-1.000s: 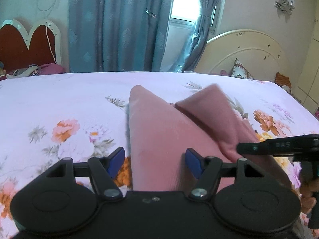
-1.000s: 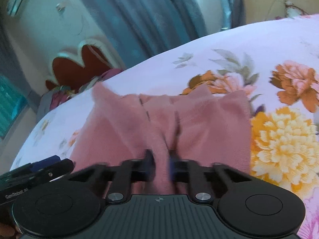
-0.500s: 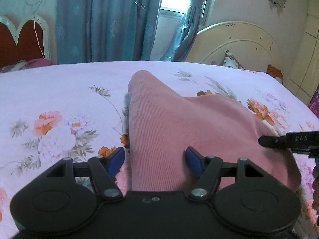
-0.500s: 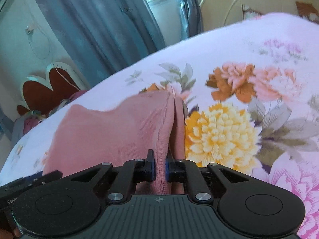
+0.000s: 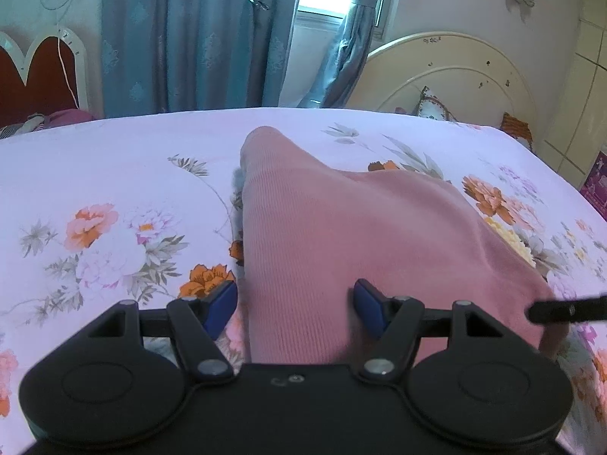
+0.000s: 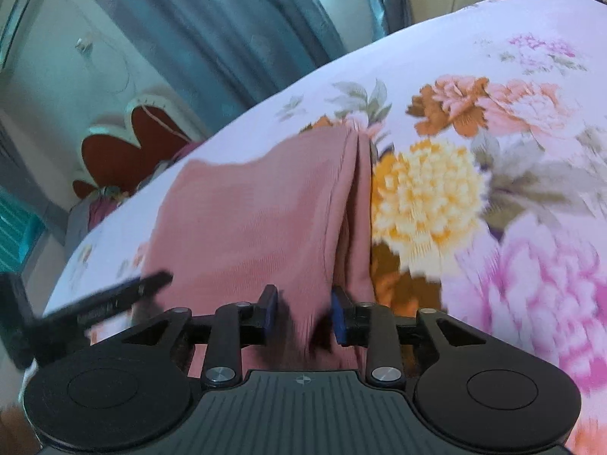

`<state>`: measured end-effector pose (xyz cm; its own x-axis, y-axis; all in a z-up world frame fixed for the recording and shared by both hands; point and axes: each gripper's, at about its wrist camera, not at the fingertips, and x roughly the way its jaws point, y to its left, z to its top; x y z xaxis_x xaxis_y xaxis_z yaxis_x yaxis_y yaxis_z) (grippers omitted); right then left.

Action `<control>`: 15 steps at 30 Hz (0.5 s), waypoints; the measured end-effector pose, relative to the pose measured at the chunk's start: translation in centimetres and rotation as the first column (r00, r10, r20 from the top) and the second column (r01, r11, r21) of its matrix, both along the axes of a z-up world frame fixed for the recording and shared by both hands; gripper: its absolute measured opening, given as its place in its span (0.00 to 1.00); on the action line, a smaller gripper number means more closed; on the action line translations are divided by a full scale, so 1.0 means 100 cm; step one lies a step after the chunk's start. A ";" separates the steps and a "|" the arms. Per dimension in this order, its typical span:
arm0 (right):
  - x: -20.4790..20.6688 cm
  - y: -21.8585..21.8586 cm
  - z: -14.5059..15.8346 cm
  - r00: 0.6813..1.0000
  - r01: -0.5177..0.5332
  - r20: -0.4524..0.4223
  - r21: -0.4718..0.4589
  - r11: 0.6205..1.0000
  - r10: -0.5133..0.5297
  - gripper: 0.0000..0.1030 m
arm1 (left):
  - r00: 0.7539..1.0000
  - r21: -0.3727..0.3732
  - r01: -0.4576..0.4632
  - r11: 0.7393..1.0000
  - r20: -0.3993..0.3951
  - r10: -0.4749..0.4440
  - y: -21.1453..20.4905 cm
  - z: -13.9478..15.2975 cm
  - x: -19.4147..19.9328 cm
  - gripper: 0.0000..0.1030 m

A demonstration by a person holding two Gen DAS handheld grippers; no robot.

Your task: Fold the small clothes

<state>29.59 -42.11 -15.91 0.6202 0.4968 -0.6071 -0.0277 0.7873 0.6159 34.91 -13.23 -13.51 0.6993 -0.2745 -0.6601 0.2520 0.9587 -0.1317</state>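
Observation:
A pink ribbed garment (image 5: 341, 235) lies folded on the floral bedsheet (image 5: 95, 189). My left gripper (image 5: 294, 303) stands open over its near end, with the cloth running between the blue pads (image 5: 224, 303), which do not squeeze it. In the right wrist view the garment (image 6: 246, 220) shows its doubled right edge. My right gripper (image 6: 305, 313) is opening, and that edge of the cloth hangs loose between its parted pads. A finger of the right gripper (image 5: 561, 309) pokes in at the garment's right corner, and the left gripper's finger (image 6: 114, 299) shows at the left in the right wrist view.
The bedsheet (image 6: 493, 151) spreads wide around the garment. A cream headboard (image 5: 447, 72) with a pillow (image 5: 432, 104) stands at the far right. Blue curtains (image 5: 189, 38) hang behind the bed, and a red heart-shaped headboard (image 5: 34, 72) is at the far left.
The right gripper carried the raised flap of the garment to the right and laid it flat, then parted its jaws from the fold. The left gripper stayed in place.

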 end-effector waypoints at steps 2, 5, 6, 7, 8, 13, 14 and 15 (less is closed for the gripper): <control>-0.009 0.006 0.000 1.000 -0.025 0.002 -0.021 0.999 0.025 0.29 | 1.000 0.001 0.000 1.000 -0.002 0.000 0.001 0.000 -0.003 0.65; -0.018 0.014 -0.002 0.998 -0.060 0.005 -0.075 0.995 0.061 0.28 | 1.000 -0.006 -0.004 1.000 -0.011 0.003 0.002 0.002 -0.007 0.65; -0.019 0.016 -0.002 0.998 -0.065 0.007 -0.100 0.993 0.066 0.26 | 1.000 -0.008 -0.005 1.000 -0.014 0.005 0.001 0.002 -0.008 0.65; -0.020 0.019 -0.002 0.997 -0.070 0.004 -0.120 0.990 0.071 0.12 | 1.000 -0.007 -0.007 1.000 -0.017 0.007 0.001 0.001 -0.008 0.65; -0.020 0.019 -0.002 0.997 -0.071 0.004 -0.125 0.990 0.072 0.12 | 1.000 -0.005 -0.007 1.000 -0.018 0.007 0.000 0.001 -0.009 0.65; -0.022 0.010 0.001 0.997 -0.081 -0.016 -0.190 0.979 0.079 0.11 | 0.999 0.009 0.009 1.000 -0.032 -0.009 -0.003 0.002 -0.014 0.65; -0.021 0.009 -0.005 0.996 -0.082 -0.042 -0.196 0.977 0.075 0.11 | 0.999 0.012 0.013 1.000 -0.038 -0.012 -0.004 0.000 -0.015 0.65; -0.021 0.010 -0.008 0.996 -0.083 -0.053 -0.200 0.976 0.074 0.11 | 0.999 0.017 0.013 1.000 -0.042 -0.013 -0.005 -0.001 -0.016 0.66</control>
